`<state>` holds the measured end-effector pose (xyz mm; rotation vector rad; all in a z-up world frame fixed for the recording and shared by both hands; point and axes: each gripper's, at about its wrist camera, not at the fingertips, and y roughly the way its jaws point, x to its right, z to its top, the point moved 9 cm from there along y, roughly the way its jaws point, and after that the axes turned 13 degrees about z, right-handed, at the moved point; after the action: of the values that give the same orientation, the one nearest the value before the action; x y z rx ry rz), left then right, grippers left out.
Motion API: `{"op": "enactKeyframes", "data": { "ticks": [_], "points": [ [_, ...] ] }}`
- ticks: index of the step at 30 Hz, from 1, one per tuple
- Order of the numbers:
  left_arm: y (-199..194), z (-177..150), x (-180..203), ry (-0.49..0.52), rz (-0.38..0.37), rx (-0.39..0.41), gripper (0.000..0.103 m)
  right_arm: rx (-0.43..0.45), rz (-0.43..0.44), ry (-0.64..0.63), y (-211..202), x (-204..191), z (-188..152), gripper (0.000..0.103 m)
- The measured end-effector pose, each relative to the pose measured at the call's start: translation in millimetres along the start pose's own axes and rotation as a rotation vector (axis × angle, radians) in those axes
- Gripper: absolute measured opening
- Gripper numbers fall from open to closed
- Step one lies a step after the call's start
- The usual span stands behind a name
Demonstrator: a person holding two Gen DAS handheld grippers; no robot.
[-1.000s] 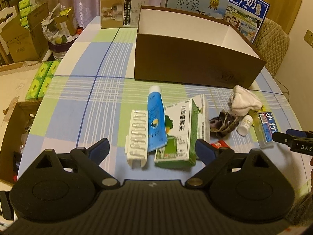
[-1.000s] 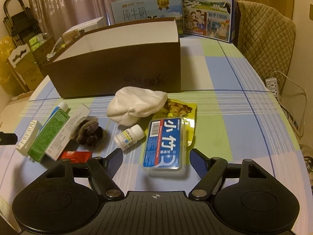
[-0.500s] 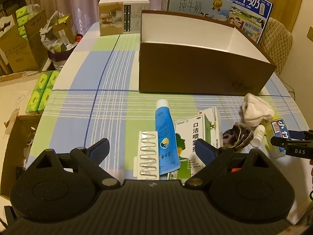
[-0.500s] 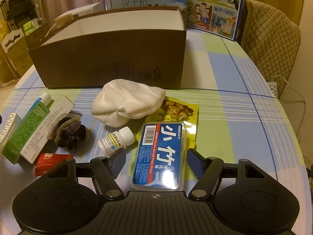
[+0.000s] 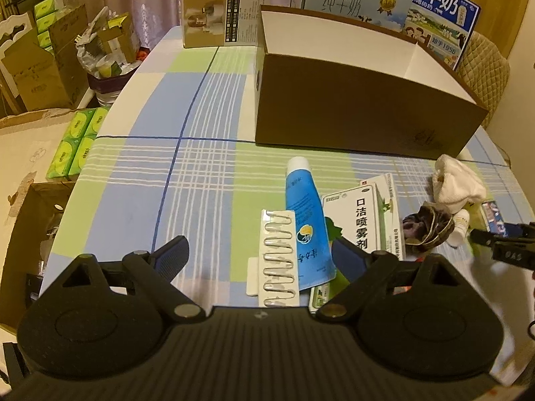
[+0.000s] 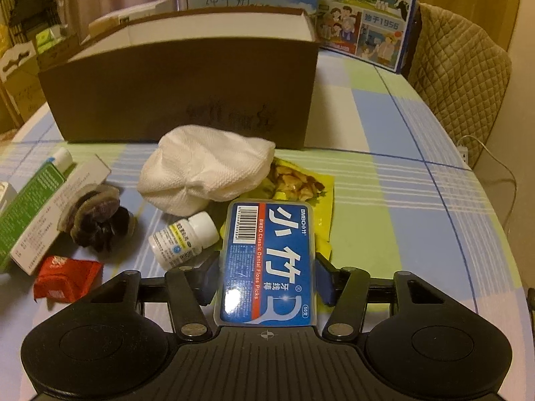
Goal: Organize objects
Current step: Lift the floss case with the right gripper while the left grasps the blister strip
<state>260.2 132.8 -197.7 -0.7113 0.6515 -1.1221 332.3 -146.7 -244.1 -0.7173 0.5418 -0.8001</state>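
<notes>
My right gripper (image 6: 267, 277) had closed its fingers on the floss box (image 6: 269, 264); my left gripper (image 5: 259, 250) stood open over the blister pack (image 5: 279, 257). Ahead, the cardboard box (image 5: 351, 110) showed bare white walls.

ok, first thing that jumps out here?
The blue floss pick box fills the near centre, bracketed by the right claw. Behind the clutter sits a big brown cardboard box, open-topped. The left claw hangs open over the blister strip and blue tube.
</notes>
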Motion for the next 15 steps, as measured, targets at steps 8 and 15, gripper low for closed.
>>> {"op": "enactKeyframes", "data": {
  "ticks": [8,15],
  "points": [
    [11,-4,-1,0.011,0.013,-0.027,0.083,0.063,0.021,0.044,-14,6,11,0.053],
    [28,-9,7,0.052,0.025,-0.069,0.063,0.070,0.036,0.065,-18,6,11,0.053]
  ]
}}
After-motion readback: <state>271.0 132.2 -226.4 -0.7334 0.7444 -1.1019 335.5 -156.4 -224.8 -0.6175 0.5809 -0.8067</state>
